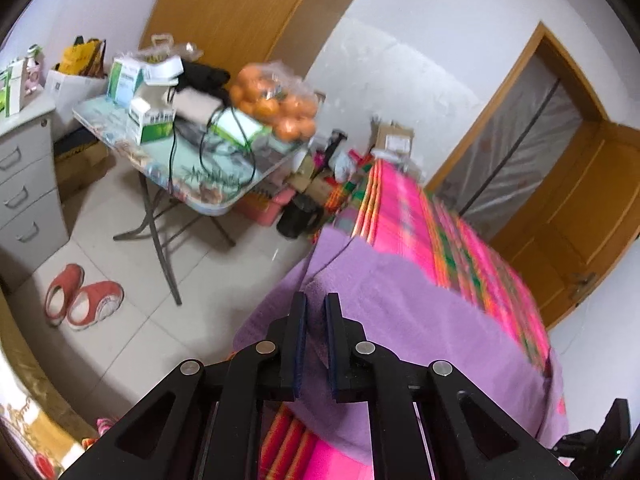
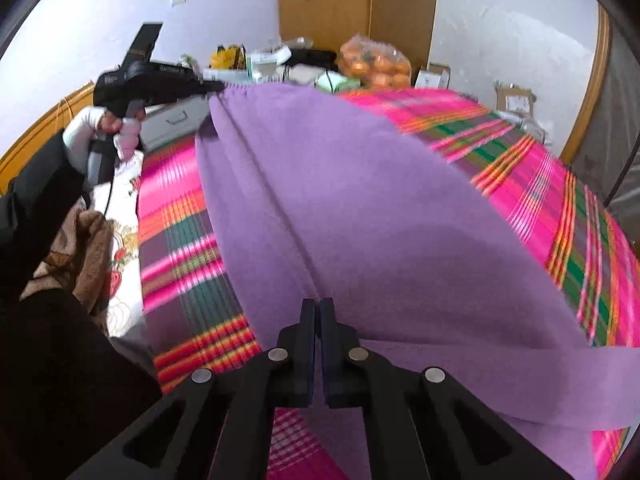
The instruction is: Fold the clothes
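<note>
Both claws [image 1: 316,306] [image 2: 318,308] pinch purple garment [image 2: 360,200] edges over bedspread [image 2: 520,160].

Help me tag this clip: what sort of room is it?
Probably a home bedroom: a bed under a pink plaid sheet, a wooden wardrobe, and slippers on the tiled floor.

Purple garment [image 2: 360,208]; pink-green plaid bedsheet [image 2: 540,184]; red slippers [image 1: 82,300].
</note>
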